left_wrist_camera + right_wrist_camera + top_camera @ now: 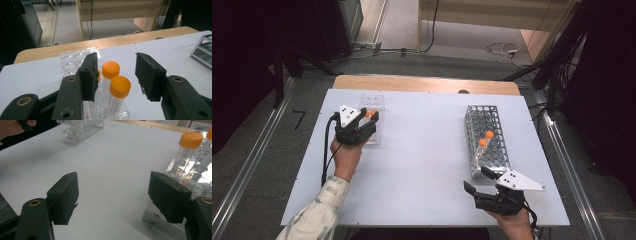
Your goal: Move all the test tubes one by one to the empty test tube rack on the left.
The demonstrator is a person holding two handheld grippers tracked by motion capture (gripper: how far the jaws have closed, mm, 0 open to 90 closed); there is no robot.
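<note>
Left gripper open around orange-capped tubes in the clear rack.
Right gripper open beside the metal rack; the high view shows both racks well apart on the counter.

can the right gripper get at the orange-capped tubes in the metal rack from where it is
Probably yes. The right gripper is open at the near end of the metal rack, and the two orange-capped tubes stand upright above the rack's top with nothing between.
</note>
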